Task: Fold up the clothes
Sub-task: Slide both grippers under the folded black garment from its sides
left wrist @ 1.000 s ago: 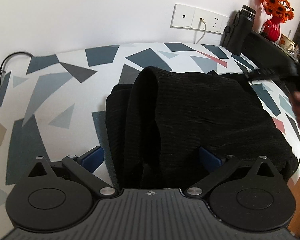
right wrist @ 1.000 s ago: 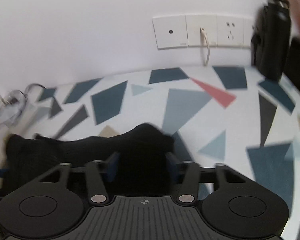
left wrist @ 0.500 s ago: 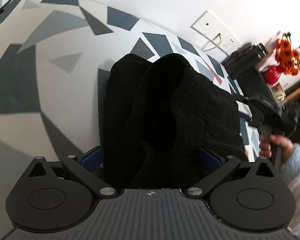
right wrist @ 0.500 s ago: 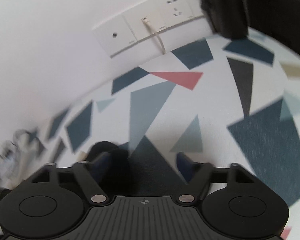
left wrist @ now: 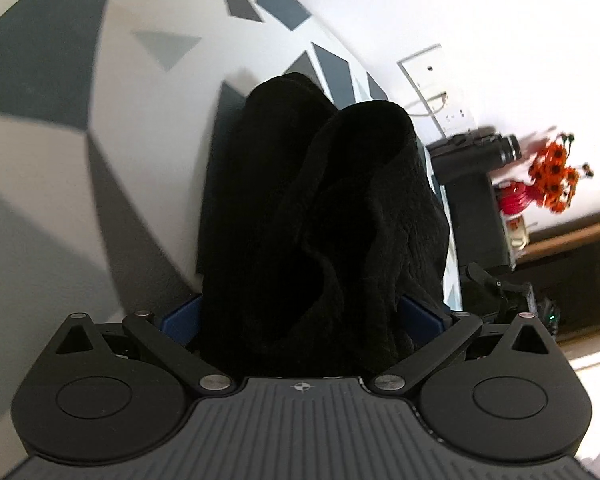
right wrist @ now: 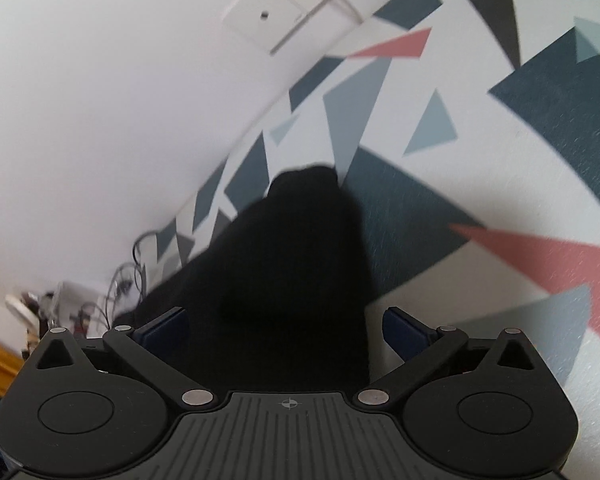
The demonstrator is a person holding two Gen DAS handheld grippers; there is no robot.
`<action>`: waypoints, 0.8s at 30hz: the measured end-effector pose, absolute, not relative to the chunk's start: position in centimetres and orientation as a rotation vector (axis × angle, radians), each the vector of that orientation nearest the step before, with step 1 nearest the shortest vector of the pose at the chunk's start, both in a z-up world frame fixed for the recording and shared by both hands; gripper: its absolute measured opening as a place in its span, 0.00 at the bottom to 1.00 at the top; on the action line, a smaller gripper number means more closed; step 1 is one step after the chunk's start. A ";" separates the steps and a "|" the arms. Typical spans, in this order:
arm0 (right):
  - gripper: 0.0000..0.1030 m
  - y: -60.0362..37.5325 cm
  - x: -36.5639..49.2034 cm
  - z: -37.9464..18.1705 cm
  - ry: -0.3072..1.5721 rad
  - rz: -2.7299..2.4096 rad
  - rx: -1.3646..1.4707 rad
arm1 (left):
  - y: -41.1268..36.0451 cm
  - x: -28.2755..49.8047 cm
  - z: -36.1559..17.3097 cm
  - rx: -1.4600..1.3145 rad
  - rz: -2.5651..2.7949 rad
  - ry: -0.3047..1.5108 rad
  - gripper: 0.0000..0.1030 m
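each hand-held gripper, left (left wrist: 300, 316) and right (right wrist: 286, 324), stands spread around the black knit garment (left wrist: 320, 216), which looks soft, thick and floppy, best pinched at a bunched edge.

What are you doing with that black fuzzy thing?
A person is folding a black knit garment on a table with a triangle-patterned cover, using a gripper in each hand. The left gripper has a thick bunch of the cloth between its jaws, which stand wide apart around it. The right gripper has another part of the garment between its jaws. Whether either one is pinching the cloth is not clear. Both views are tilted.
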State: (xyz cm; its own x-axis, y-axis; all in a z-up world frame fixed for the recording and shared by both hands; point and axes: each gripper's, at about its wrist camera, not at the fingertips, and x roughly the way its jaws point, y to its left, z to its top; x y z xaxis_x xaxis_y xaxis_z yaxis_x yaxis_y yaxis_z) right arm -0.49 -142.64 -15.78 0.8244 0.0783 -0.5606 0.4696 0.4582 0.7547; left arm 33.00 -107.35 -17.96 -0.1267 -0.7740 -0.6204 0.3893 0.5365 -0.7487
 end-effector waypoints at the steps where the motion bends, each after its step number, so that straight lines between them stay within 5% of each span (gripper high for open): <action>1: 0.99 -142.4 -0.2 -15.8 0.589 -0.245 1.077 | -107.8 33.1 -17.8 -0.344 -1.041 1.359 1.00; 24: 0.99 -139.3 3.3 -15.6 0.792 -0.132 0.760 | -112.6 31.3 -16.0 0.001 -1.065 1.276 0.99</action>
